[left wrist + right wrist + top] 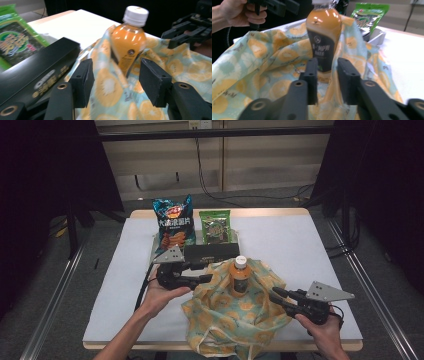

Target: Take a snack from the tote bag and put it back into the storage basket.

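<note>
Both grippers are working at the printed cloth bag. Left gripper is standing about half open with cloth between its jaws, not pinched. Right gripper is narrowed on a cloth fold. An orange bottle is standing upright inside the bag, near the table's front edge. Behind it are lying a black box, a chips bag and a green packet

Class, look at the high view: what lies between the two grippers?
In the high view, the orange-print cloth bag with the juice bottle standing in it lies between the left gripper and right gripper.
</note>
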### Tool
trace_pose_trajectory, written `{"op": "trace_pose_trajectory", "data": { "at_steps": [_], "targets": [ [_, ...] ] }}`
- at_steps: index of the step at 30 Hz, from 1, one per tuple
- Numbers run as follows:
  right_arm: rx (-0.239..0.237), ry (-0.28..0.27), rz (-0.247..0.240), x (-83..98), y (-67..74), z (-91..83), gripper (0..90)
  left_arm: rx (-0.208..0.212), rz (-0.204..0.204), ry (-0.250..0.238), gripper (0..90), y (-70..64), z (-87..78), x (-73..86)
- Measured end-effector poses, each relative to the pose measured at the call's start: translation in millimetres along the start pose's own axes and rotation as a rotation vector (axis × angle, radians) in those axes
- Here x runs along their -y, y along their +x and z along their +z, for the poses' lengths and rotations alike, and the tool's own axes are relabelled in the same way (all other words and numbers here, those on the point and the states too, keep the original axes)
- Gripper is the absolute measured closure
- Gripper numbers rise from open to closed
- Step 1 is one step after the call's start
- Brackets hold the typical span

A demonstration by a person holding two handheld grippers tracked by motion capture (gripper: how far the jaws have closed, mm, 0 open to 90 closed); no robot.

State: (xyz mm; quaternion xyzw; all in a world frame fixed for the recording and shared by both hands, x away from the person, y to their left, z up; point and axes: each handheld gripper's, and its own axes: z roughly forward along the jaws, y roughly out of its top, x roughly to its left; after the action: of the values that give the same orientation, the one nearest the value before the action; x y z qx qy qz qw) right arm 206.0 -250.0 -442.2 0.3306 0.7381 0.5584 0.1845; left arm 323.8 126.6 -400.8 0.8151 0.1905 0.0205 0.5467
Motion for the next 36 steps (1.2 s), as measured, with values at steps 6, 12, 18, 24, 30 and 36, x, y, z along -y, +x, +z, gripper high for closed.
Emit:
{"op": "trace_pose_trajectory", "data": {
  "at_steps": [6, 12, 18, 24, 30, 36],
  "targets": [
    [-0.014, 0.01, -0.002, 0.8, 0.4, 2.3, 75.8, 0.032, 0.018, -0.007, 47.2, -9.6, 14.2, -5.0],
    [-0.025, 0.003, 0.022, 1.7, -3.3, 2.5, 65.8, 0.03, 0.06, 0.0, 45.5, -20.9, 29.4, -17.9],
    [-0.023, 0.004, 0.028, 2.6, -4.6, 1.8, 63.4, 0.021, 0.029, 0.003, 39.8, -22.8, 50.4, -27.0],
    [-0.024, 0.008, 0.031, 3.4, -4.7, 1.9, 60.9, 0.015, 0.036, 0.009, 33.1, -20.7, 65.0, -28.2],
    [-0.014, 0.012, 0.037, 3.6, -5.5, 2.8, 56.4, 0.0, 0.053, 0.04, 29.3, -18.6, 81.2, -21.4],
    [-0.011, 0.009, 0.037, 3.9, -6.4, 2.9, 56.1, 0.011, 0.04, 0.045, 26.3, -17.4, 93.3, -22.3]
  ]
}}
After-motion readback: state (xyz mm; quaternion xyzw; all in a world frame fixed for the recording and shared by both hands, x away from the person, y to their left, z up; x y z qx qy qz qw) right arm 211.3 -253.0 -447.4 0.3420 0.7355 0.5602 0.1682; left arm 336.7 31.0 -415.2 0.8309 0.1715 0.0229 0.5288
